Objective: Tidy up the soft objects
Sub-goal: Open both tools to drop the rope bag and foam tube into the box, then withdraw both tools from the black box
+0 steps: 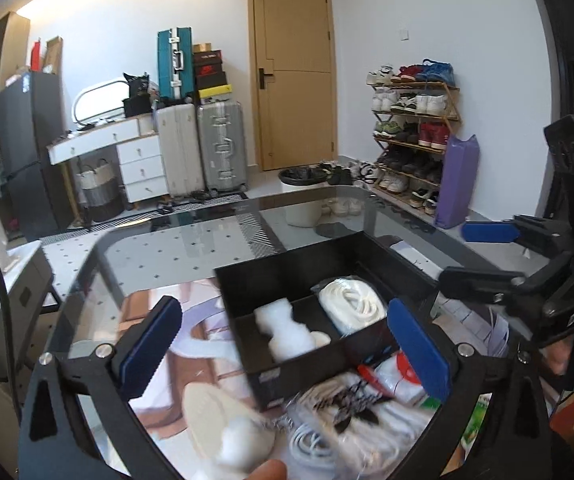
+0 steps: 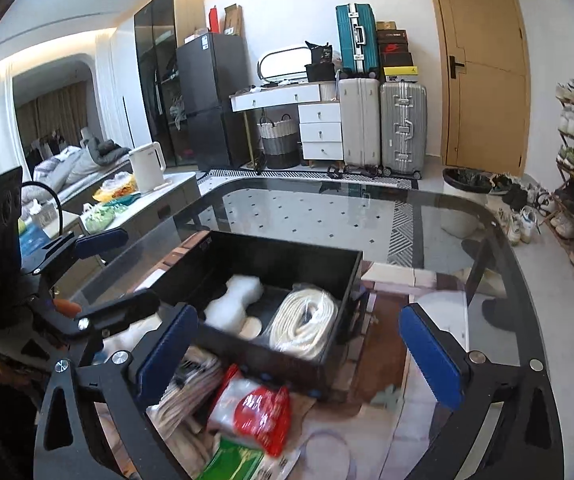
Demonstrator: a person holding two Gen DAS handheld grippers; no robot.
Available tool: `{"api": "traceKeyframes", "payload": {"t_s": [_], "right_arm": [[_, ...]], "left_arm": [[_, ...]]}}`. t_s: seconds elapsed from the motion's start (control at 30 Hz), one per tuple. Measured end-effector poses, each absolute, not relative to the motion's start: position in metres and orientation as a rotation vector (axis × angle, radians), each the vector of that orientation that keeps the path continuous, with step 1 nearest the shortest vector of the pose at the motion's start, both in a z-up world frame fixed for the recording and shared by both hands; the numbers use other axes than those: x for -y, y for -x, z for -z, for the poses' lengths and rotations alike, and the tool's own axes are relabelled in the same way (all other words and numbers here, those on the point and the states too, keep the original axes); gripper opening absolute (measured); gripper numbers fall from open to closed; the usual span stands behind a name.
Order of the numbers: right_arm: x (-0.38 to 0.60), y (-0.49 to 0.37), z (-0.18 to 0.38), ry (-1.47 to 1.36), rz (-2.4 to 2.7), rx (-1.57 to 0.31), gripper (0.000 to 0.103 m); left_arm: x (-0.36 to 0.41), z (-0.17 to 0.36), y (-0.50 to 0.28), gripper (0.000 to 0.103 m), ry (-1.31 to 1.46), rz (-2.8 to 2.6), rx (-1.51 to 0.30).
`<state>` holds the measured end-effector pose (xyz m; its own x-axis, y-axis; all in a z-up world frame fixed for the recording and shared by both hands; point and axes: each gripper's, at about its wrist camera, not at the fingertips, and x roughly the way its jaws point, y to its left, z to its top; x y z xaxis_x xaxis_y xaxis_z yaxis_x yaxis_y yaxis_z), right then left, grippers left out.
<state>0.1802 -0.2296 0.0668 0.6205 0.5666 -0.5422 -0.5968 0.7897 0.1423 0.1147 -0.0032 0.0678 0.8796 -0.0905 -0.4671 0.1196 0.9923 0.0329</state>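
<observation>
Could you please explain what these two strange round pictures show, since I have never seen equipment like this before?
There is no robot here: a person holds a two-finger gripper in each hand, and a wide-angle camera on each looks forward along its blue-padded fingers. One picture comes from the left gripper, the other from the right gripper; each also catches the other gripper at its edge. Both stand open and hold nothing. Below them is a glass table with a black divided box on it. The box holds a white foam piece and a bagged coil of white rope. In front of the box lie more soft packets still unsorted, among them a red and white packet.
</observation>
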Motion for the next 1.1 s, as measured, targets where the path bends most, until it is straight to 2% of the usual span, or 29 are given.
{"api": "traceKeyframes", "payload": {"t_s": [0.53, 1.1], "right_arm": [[0.249, -0.119, -0.047, 0.118, -0.634, -0.67, 0.103], [0.264, -0.106, -0.029, 0.172, -0.632, -0.767, 0.103]], "left_arm": [[-0.02, -0.061, -0.062, 0.103, -0.047, 0.065, -0.49], [-0.029, -0.03, -0.051, 0.103, -0.082, 0.058, -0.591]]}}
